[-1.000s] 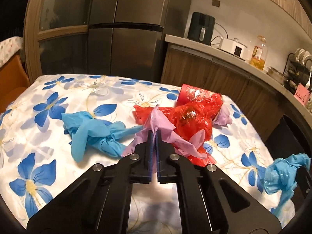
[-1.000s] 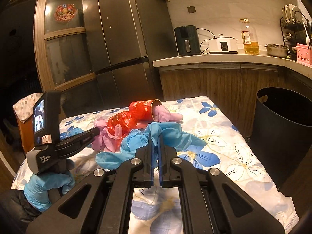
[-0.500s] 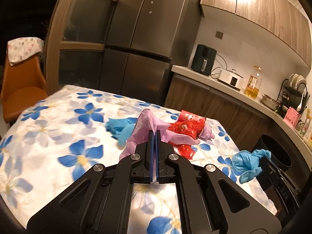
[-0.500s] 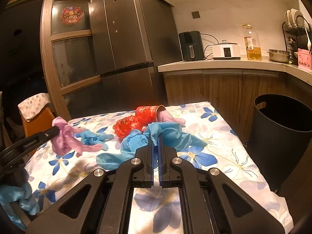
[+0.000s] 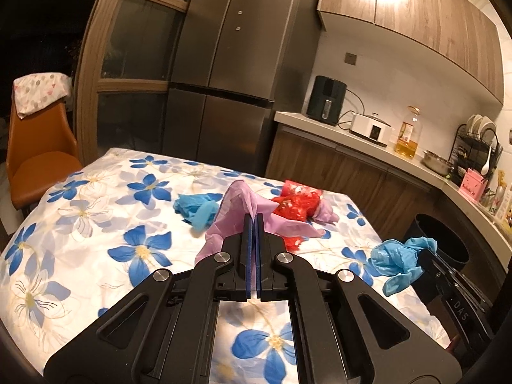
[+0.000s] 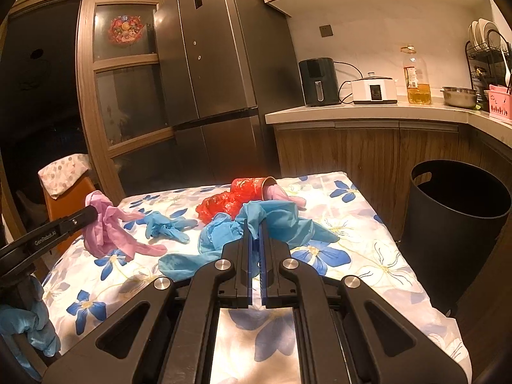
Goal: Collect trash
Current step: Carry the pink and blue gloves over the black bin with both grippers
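Pink glove [image 5: 236, 204] and blue glove [image 6: 281, 220] hang pinched, crumpled

Pink gloves [image 6: 108, 233]: two. Blue gloves [image 6: 275, 224]: two. Red cup [image 6: 252, 187]: one. Bin [image 6: 457, 220]: one.

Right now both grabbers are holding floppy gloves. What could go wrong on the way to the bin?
1. The pink glove hangs long below the left gripper, so it might drag on the tablecloth or slip out.
2. The blue glove in the right gripper is bunched and trailing; it could snag the red wrapper behind it.
3. The black bin stands beside the table, so a loose glove could fall short.
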A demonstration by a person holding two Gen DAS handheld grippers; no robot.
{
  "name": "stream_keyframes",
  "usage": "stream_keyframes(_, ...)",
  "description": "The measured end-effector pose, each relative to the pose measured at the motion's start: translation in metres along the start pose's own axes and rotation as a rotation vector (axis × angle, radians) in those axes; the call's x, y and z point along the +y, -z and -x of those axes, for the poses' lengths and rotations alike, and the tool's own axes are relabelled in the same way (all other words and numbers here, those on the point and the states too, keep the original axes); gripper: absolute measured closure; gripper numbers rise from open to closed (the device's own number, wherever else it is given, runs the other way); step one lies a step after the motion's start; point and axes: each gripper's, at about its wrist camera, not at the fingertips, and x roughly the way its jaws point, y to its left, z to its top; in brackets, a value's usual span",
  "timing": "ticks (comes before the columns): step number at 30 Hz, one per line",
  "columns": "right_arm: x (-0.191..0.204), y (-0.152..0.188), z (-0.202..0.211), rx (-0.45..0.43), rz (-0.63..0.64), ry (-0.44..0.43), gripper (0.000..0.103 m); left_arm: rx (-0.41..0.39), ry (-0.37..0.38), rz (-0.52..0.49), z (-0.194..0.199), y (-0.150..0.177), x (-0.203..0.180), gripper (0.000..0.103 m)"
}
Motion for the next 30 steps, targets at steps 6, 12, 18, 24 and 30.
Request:
stream_keyframes(6, -0.011, -0.003, 0.006, -0.012, -0.005, 0.016, 0.099, 0.004, 0.048, -0.031, -0.006, 0.001, -0.028, 0.102)
stream_keyframes(12, -0.032, -0.008, 0.014, -0.031, -0.017, 0.056, 0.099, 0.015, 0.112, -0.065, -0.018, -0.001, -0.063, 0.102)
stream_keyframes(18, -0.057, -0.016, 0.021, -0.055, -0.041, 0.106, 0.099, 0.020, 0.187, -0.114, -0.030, -0.002, -0.105, 0.102)
stream_keyframes(24, -0.085, -0.024, 0.031, -0.086, -0.056, 0.166, 0.099, 0.009, 0.269, -0.163, -0.036, -0.005, -0.153, 0.102)
stream_keyframes(30, -0.116, -0.034, 0.042, -0.119, -0.075, 0.235, 0.099, -0.002, 0.349, -0.197, -0.045, -0.010, -0.200, 0.102)
